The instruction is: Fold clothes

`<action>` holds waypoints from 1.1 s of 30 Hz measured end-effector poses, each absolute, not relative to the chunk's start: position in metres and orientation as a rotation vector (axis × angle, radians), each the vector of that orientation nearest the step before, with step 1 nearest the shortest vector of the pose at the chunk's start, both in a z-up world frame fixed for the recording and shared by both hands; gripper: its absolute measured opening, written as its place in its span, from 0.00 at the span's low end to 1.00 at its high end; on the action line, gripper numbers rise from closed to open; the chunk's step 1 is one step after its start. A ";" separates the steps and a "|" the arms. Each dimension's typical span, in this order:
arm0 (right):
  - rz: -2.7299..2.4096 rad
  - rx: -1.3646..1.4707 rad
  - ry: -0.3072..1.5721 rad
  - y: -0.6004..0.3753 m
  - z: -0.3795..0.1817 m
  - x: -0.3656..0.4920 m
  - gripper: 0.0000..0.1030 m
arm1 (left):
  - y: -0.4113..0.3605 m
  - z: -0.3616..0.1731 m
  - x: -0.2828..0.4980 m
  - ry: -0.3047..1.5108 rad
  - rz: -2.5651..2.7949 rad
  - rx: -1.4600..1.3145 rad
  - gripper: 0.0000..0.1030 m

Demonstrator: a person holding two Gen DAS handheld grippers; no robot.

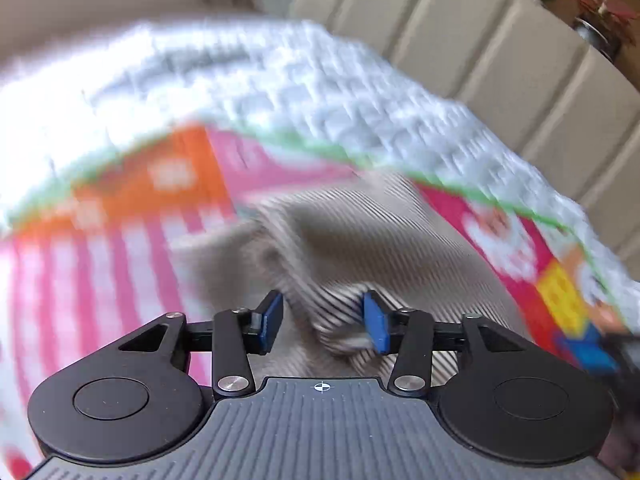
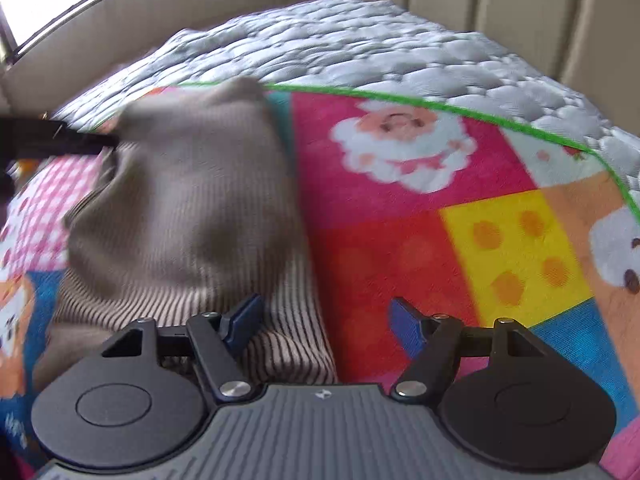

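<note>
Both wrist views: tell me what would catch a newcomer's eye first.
The bright patchwork cartoon play mat spread over the white quilted mattress stands out first. On its left part lies a beige ribbed knit garment, bunched between the left hand-held gripper fingers. The right hand-held gripper hovers open at the garment's near right edge.

garment (image 2: 188, 208) on blanket (image 2: 420, 220), blanket on mattress (image 2: 360, 52)

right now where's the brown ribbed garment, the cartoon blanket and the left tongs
brown ribbed garment (image 2: 192, 200), right wrist view, middle of the bunched knit
cartoon blanket (image 2: 516, 248), right wrist view, yellow dotted square
left tongs (image 1: 324, 322), left wrist view, between the blue tips
</note>
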State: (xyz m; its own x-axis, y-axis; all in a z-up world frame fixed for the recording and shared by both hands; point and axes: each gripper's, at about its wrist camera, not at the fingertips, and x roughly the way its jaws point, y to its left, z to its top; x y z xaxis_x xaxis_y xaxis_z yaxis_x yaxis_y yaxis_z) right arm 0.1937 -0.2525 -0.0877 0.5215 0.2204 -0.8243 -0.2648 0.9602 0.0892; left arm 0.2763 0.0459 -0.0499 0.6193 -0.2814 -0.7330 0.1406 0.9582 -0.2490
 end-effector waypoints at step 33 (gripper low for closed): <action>0.227 -0.111 0.865 -0.122 -0.043 0.334 0.96 | 0.096 -0.082 0.252 0.881 -0.265 -0.199 0.83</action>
